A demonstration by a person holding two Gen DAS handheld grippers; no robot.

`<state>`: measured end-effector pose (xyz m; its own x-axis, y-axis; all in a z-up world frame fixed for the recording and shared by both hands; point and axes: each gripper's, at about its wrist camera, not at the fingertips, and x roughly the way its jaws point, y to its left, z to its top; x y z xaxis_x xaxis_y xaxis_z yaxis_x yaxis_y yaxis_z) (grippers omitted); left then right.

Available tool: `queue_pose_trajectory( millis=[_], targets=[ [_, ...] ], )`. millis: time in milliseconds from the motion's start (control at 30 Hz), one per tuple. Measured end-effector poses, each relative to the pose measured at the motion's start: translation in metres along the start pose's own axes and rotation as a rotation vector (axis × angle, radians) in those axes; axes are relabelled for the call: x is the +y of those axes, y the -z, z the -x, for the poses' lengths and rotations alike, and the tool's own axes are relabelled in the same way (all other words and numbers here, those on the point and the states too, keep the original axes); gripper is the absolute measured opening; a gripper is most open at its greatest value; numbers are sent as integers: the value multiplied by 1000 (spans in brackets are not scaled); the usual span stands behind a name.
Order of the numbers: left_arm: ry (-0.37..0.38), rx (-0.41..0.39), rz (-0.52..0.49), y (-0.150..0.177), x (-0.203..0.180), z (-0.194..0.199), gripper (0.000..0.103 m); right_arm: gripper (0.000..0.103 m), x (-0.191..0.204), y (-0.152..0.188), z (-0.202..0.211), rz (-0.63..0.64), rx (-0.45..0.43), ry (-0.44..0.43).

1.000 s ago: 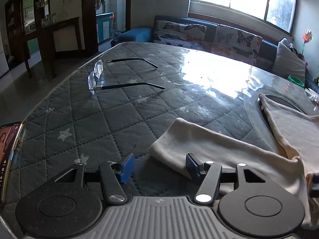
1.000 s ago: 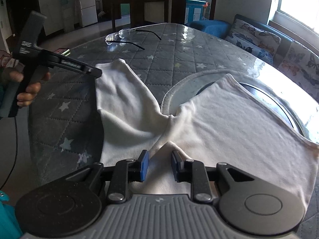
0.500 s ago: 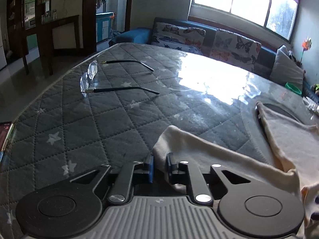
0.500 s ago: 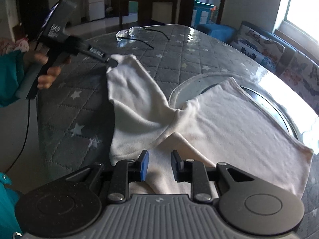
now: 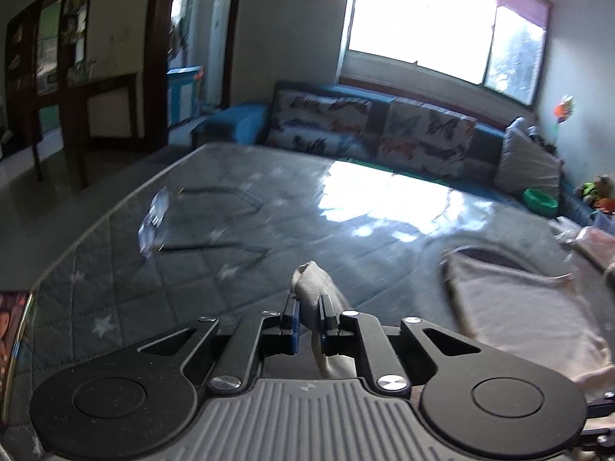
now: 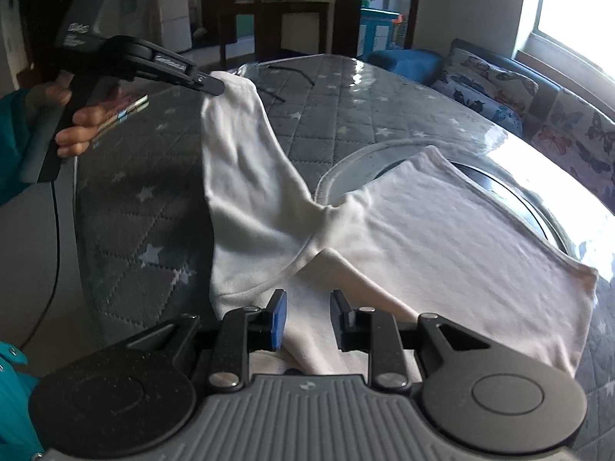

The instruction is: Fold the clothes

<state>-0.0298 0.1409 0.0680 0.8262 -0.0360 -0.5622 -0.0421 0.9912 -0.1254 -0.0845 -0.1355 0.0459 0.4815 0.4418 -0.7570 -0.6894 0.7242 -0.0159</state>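
A cream pair of shorts (image 6: 442, 238) lies on the grey quilted star-pattern table cover (image 6: 153, 161). My left gripper (image 5: 309, 307) is shut on the hem of one leg (image 5: 311, 280) and holds it raised off the table; in the right wrist view the same gripper (image 6: 213, 86) pinches the lifted leg (image 6: 238, 146). My right gripper (image 6: 305, 309) is partly open, its pads either side of the cloth near the waistband, low on the garment. The other leg (image 5: 511, 307) lies flat.
Eyeglasses (image 5: 153, 219) lie on the cover to the far left. A phone (image 5: 13, 330) sits at the left table edge. A round cutout (image 6: 384, 161) in the cover lies under the shorts. A sofa (image 5: 384, 134) stands beyond the table.
My left gripper closed on the leg hem and lifted it up off the table. My right gripper stayed low at the waistband with the same gap.
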Motion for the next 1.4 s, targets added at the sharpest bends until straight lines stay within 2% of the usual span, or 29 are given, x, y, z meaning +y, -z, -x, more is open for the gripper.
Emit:
queue_pose_trajectory(
  millis=[200,333,567,700,1000,1100,1200,1267,1333,1400],
  targets=[
    [108,-66,-65,-12,-44,29,11,24,-14,2,22,-47,-41,33],
    [182,-77,-104,-11,-76,38,10,24,-26,7,38,-84,-64,65],
    [330,-38,-189,7,-135,45,10,24,-46,23,61,-148,-89,118],
    [403,12,-230,25,-168,42,10,24,-57,33,71,-191,-101,138],
    [476,136,-320,73,-214,23,11,24,-77,50,79,-294,-109,148],
    [482,172,-342,87,-221,18,15,24,-82,53,76,-328,-105,138],
    [484,197,-363,95,-221,17,24,24,-84,55,71,-353,-96,130],
    [492,196,-375,96,-217,21,29,24,-84,56,68,-369,-87,116],
    [486,186,-385,95,-211,24,44,24,-84,58,64,-386,-78,99],
    [462,159,-393,93,-198,31,47,24,-84,59,59,-408,-67,79]
  ],
)
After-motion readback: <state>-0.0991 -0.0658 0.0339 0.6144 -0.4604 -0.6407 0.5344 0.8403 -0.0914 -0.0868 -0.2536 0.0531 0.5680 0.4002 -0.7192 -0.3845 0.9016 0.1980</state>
